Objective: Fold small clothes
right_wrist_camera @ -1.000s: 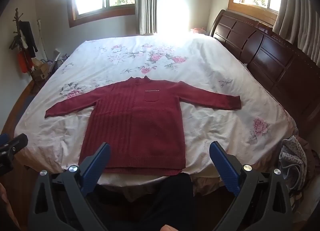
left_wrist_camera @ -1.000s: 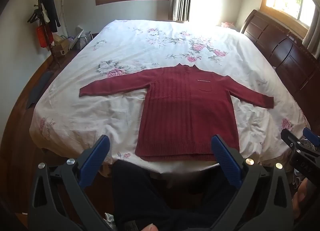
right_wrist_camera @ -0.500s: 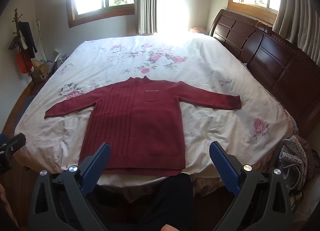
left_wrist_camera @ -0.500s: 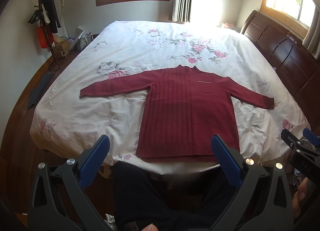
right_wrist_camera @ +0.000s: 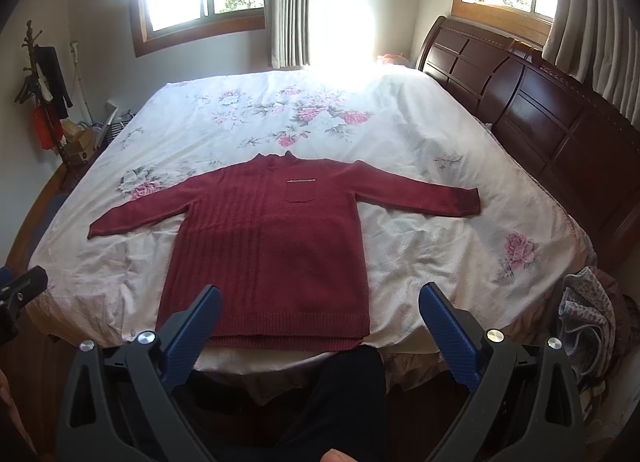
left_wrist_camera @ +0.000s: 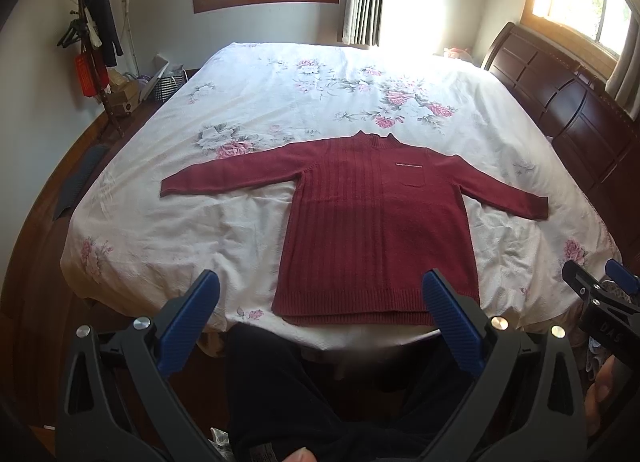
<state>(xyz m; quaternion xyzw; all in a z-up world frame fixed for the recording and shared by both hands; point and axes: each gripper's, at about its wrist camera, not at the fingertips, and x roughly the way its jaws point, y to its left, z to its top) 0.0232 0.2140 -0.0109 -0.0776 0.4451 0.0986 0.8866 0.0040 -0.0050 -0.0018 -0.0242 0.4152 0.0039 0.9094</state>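
Against the frames from a second ago, nothing of note has changed: your left gripper (left_wrist_camera: 320, 314) and your right gripper (right_wrist_camera: 320, 316) stay held back at the foot of the bed, and the sweater (left_wrist_camera: 360, 222) lies as it lay.

Both pairs of fingers are spread wide with nothing between them. In each view the blue pads (left_wrist_camera: 192, 318) frame the sweater's hem, which lies just beyond the fingertips, not touched.

The sweater is dark red and spread flat, front up, on the flowered bedspread (left_wrist_camera: 280, 102), neck away from your fingers, both sleeves stretched out to the sides, and the hem near the bed's near edge. A small chest pocket (right_wrist_camera: 300, 194) shows on its front.

Below and between the fingers are your dark trouser legs (left_wrist_camera: 280, 394), standing against the bed edge.

Off to the right of the right fingers, a bundle of patterned cloth (right_wrist_camera: 584, 318) hangs at the bed's corner beside the dark wooden headboard (right_wrist_camera: 540, 102). Far to the left of the left fingers stands a coat rack (left_wrist_camera: 90, 46) with boxes at its foot. Nothing lies between the fingers and the sweater.
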